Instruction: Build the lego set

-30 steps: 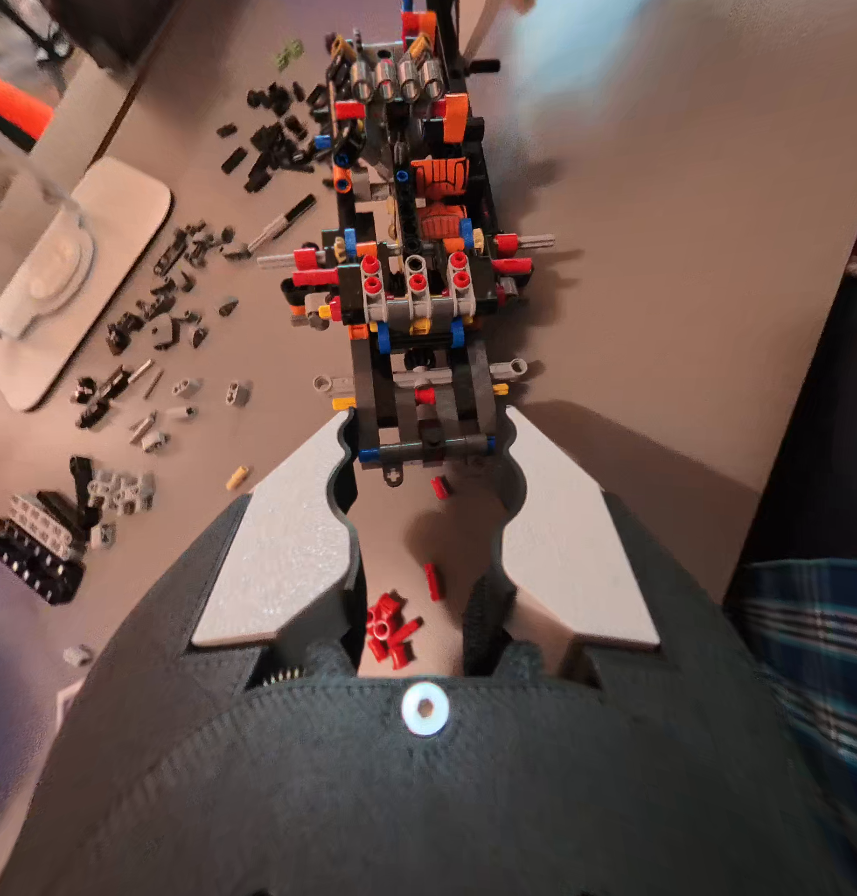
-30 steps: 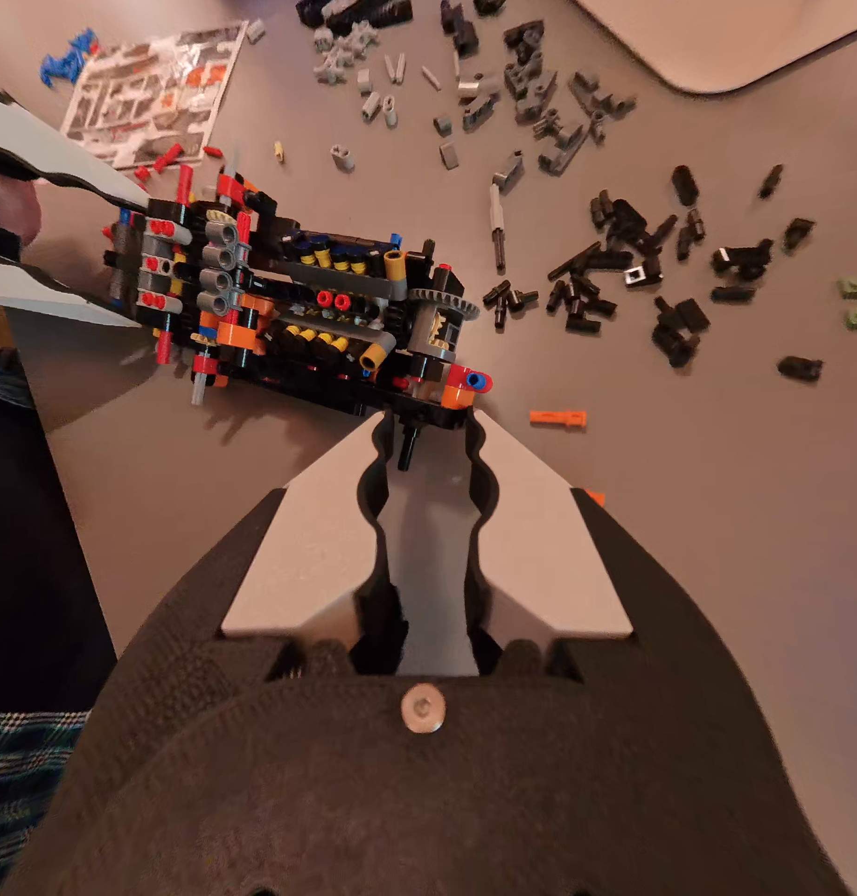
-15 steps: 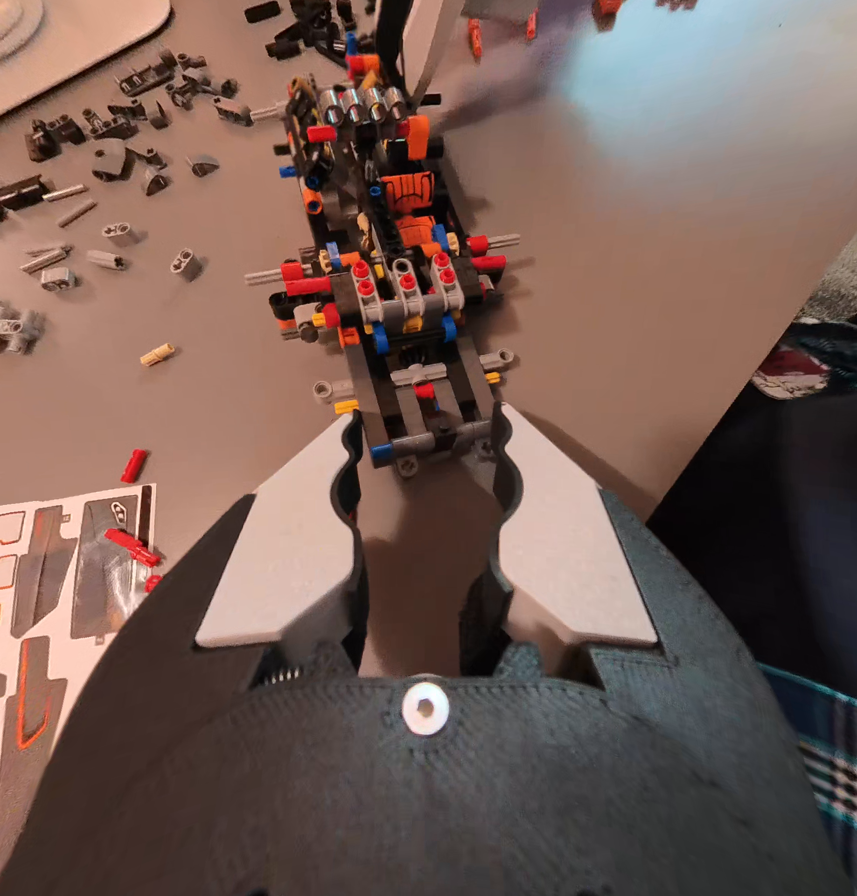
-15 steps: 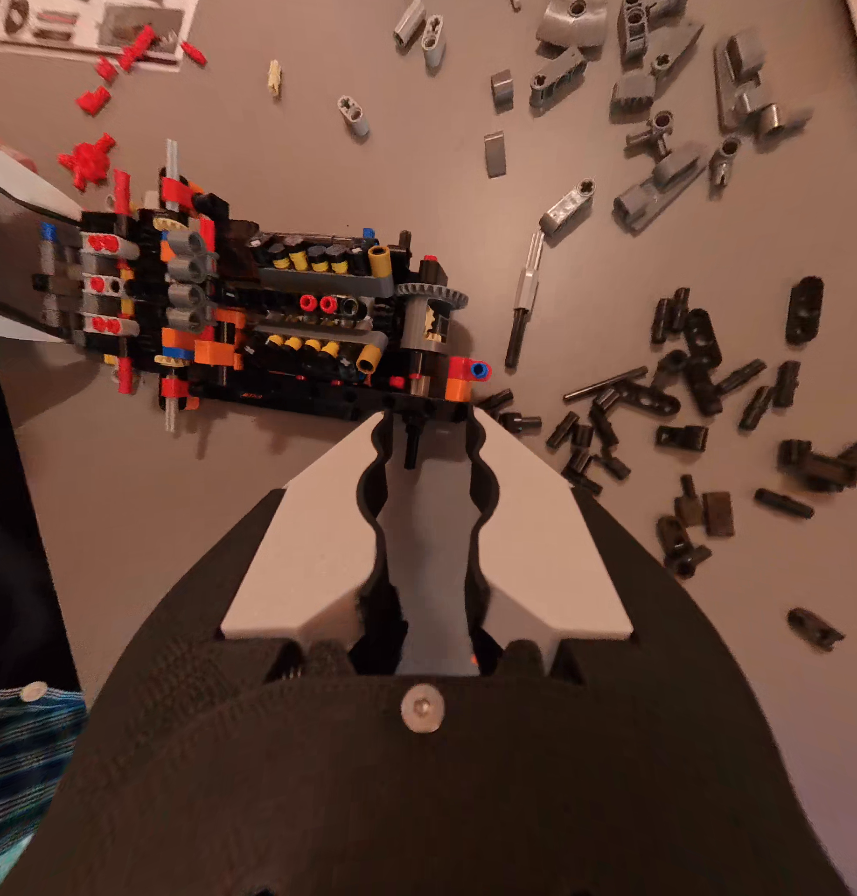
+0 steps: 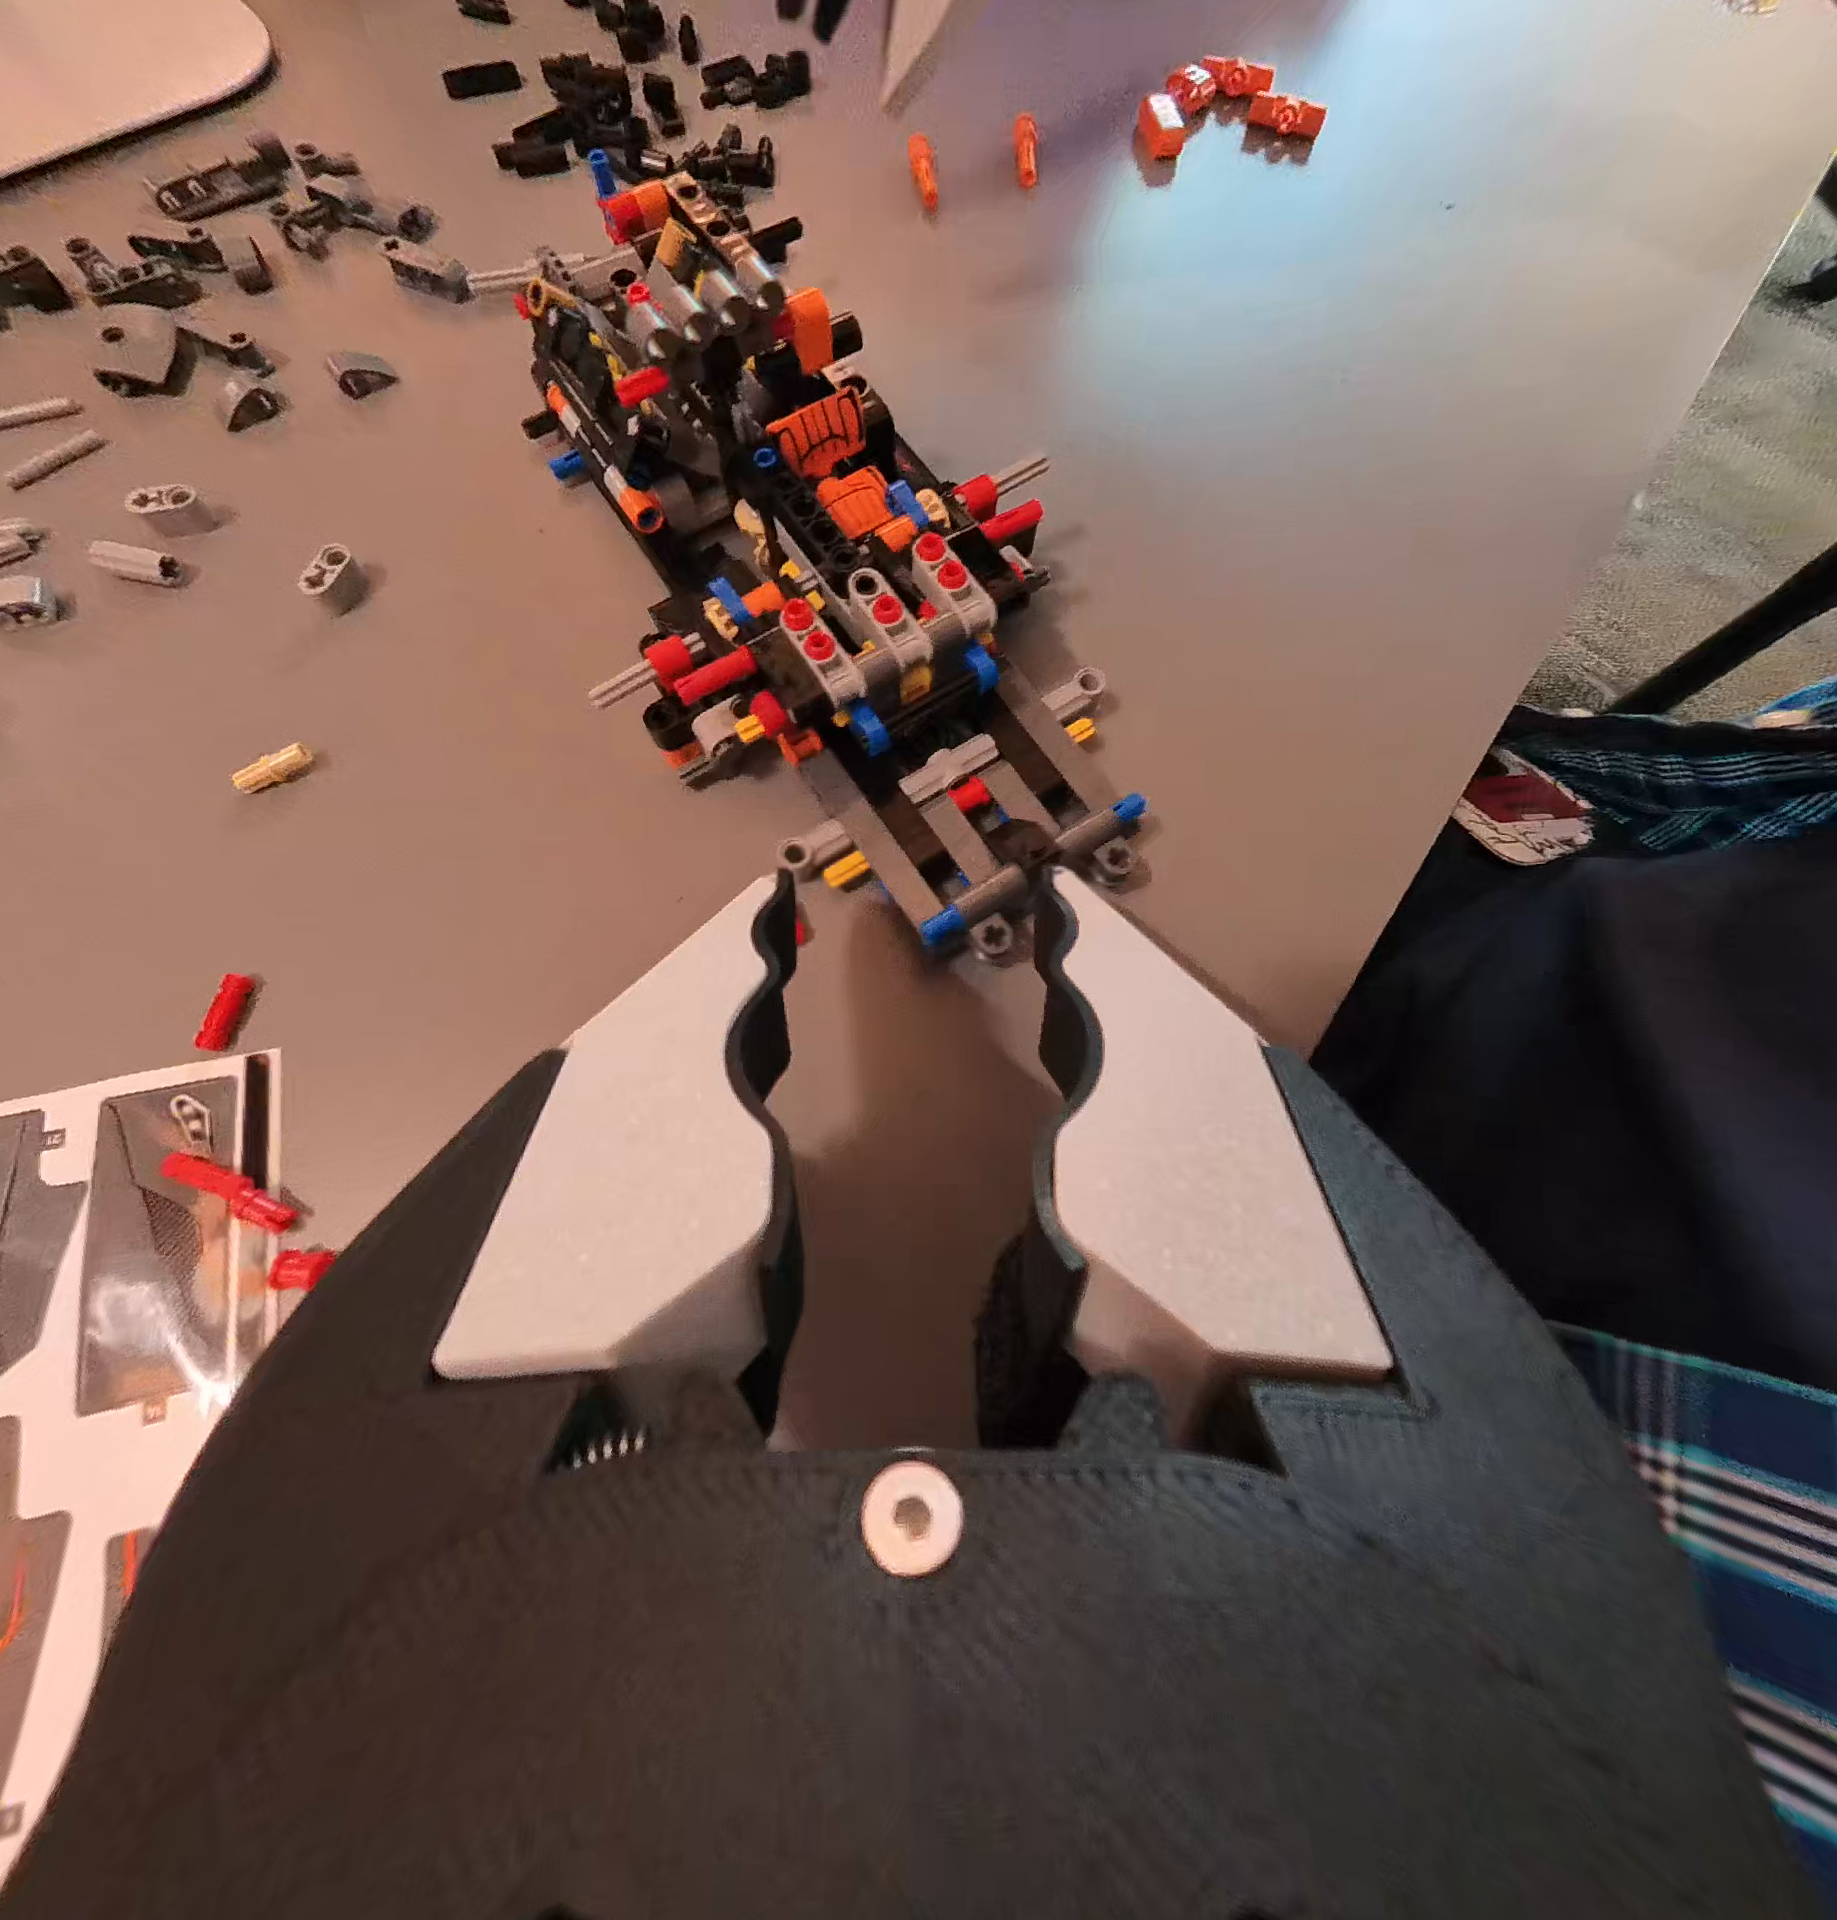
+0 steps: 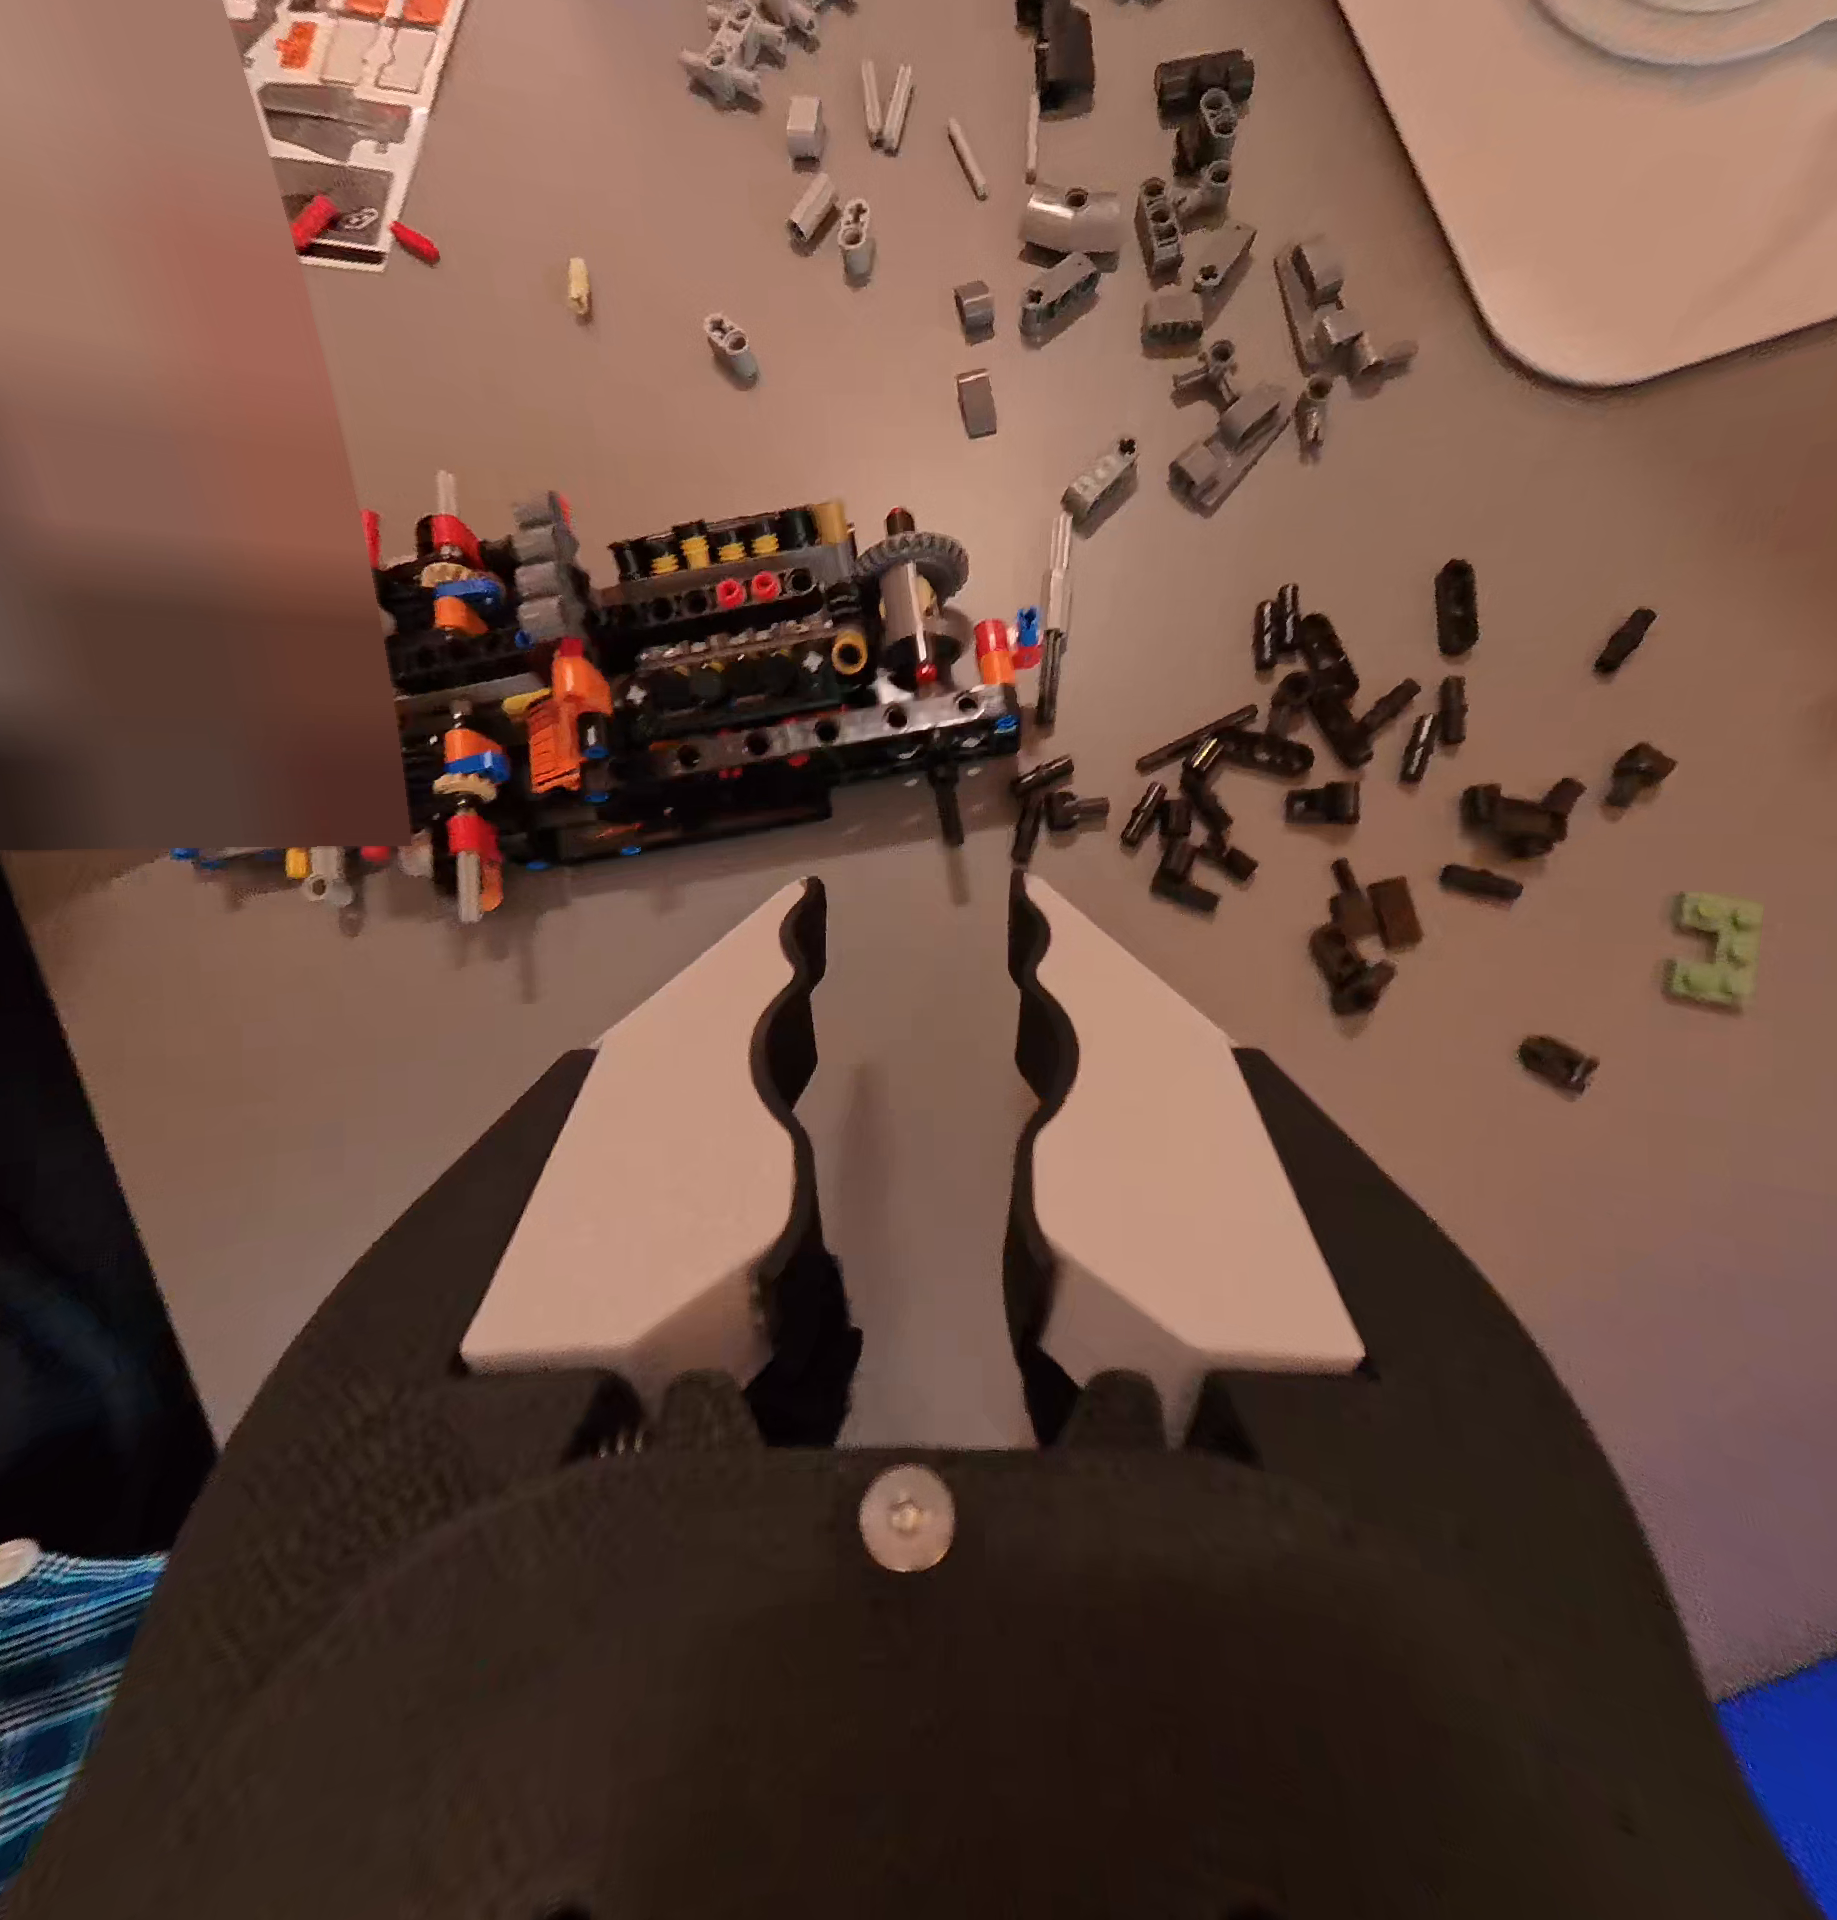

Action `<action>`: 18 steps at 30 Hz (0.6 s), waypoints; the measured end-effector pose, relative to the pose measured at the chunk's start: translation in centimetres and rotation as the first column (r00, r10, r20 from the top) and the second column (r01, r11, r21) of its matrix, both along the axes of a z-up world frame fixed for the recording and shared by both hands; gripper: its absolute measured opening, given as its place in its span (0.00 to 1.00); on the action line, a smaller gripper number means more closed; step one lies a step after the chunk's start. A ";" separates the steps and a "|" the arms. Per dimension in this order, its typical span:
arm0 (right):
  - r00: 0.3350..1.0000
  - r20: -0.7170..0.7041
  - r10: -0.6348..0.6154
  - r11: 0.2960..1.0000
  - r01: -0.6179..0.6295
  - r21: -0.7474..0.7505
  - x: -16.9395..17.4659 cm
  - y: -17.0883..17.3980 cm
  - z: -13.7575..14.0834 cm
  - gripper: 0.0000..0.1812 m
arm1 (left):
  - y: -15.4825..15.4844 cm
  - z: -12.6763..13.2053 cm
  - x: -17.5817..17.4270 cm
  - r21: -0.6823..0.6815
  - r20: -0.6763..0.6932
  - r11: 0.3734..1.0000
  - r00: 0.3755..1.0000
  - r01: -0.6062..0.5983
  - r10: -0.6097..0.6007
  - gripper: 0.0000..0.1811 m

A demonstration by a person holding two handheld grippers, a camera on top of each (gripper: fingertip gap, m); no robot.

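Long multicoloured lego chassis build [image 5: 831,582], black frame with red, blue, orange and grey technic parts, lies flat on the grey bench [image 5: 1309,436], its near end close to the bench edge.

Left claw [image 5: 914,904]: angled down at the chassis near end, jaws parted at medium width. Right tip sits against the grey cross-bar with blue ends [image 5: 1028,868]; left tip is just beside the chassis side. Not clamped on anything I can confirm.

Right claw [image 6: 912,894]: points down at the chassis long side [image 6: 706,675], tips short of it, apart from the build, jaws parted, nothing between them. A black axle pin [image 6: 947,800] sticks out of the chassis towards the gap.

Around the chassis:
- 1 tan pin [image 5: 272,769], to its left.
- 2 loose orange pins [image 5: 922,166], beyond its far end.
- Cluster of small orange-red bricks [image 5: 1226,94], far right of it; count unclear.
- Scattered black connectors [image 6: 1329,748] and grey connectors [image 6: 1184,270], too many to count.
- 1 pale green plate [image 6: 1716,951], well apart.
- Sticker sheet [image 5: 93,1299] with two or three red pins on it, left of the left claw.
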State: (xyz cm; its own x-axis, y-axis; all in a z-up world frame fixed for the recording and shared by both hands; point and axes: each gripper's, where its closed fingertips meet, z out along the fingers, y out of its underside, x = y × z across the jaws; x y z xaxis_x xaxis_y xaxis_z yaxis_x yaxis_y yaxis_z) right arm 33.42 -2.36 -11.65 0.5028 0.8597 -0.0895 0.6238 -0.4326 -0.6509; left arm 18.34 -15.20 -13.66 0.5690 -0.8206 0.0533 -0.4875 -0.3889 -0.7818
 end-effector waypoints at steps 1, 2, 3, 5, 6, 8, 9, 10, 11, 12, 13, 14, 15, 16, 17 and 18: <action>1.000 -0.006 -0.004 1.000 0.004 -0.010 0.1 -0.5 -0.1 0.18 | 0.1 0.0 -0.1 -0.009 0.006 1.000 1.000 0.002 -0.002 0.25; 1.000 -0.014 -0.003 1.000 0.003 -0.021 0.0 -1.1 -0.3 0.18 | 0.3 0.2 -0.1 -0.017 0.015 1.000 1.000 0.003 -0.003 0.26; 1.000 -0.024 -0.001 0.999 0.000 -0.036 -0.2 -1.7 -0.5 0.18 | 0.4 0.3 -0.1 -0.023 0.021 1.000 1.000 0.007 -0.007 0.26; 0.999 -0.037 0.008 0.998 -0.010 -0.057 -0.7 -2.9 -1.0 0.18 | 0.7 0.7 -0.1 -0.007 0.016 1.000 1.000 0.017 -0.017 0.26; 0.999 -0.043 0.015 0.998 -0.018 -0.064 -1.1 -3.4 -1.2 0.18 | 1.0 0.9 -0.2 0.004 0.005 1.000 1.000 0.020 -0.020 0.27; 0.998 -0.052 0.019 0.997 -0.023 -0.072 -1.6 -4.3 -1.6 0.18 | 1.9 1.6 -0.5 0.027 0.000 0.999 1.000 0.027 -0.027 0.27; 0.998 -0.060 0.023 0.996 -0.028 -0.081 -1.8 -4.7 -1.7 0.18 | 2.4 1.8 -0.6 0.033 -0.010 0.999 0.999 0.037 -0.037 0.27; 0.997 -0.070 0.027 0.996 -0.032 -0.085 -2.1 -5.0 -1.8 0.18 | 2.8 2.1 -0.7 0.032 -0.013 0.998 0.998 0.058 -0.057 0.27; 0.997 -0.079 0.026 0.995 -0.033 -0.092 -2.3 -5.3 -1.9 0.18 | 3.1 2.3 -0.7 0.029 -0.008 0.996 0.996 0.086 -0.086 0.27; 0.995 -0.093 0.029 0.994 -0.038 -0.104 -2.6 -5.7 -2.0 0.19 | 3.5 2.2 -0.8 0.015 -0.014 0.993 0.993 0.114 -0.114 0.27; 0.994 -0.104 0.030 0.993 -0.042 -0.115 -2.9 -6.1 -2.1 0.19 | 3.8 1.9 -0.9 -0.005 -0.022 0.990 0.990 0.141 -0.141 0.27; 0.994 -0.109 0.030 0.992 -0.043 -0.120 -3.2 -6.4 -2.2 0.20 | 4.0 1.9 -0.7 -0.014 -0.013 0.985 0.985 0.170 -0.170 0.27; 0.993 -0.109 0.035 0.991 -0.048 -0.125 -3.4 -6.7 -2.5 0.21 | 4.3 1.9 -0.4 -0.012 0.005 0.979 0.980 0.201 -0.201 0.27; 0.993 -0.111 0.044 0.989 -0.059 -0.133 -3.7 -7.0 -2.7 0.22 | 4.6 1.8 -0.2 -0.014 0.015 0.975 0.975 0.223 -0.223 0.27; 0.991 -0.116 0.062 0.987 -0.079 -0.142 -4.0 -7.5 -2.9 0.24 | 4.8 1.5 0.0 -0.027 0.012 0.970 0.971 0.240 -0.240 0.28; 0.989 -0.124 0.084 0.984 -0.101 -0.146 -4.3 -7.9 -3.0 0.26 | 5.0 1.2 0.2 -0.037 0.012 0.964 0.965 0.264 -0.263 0.29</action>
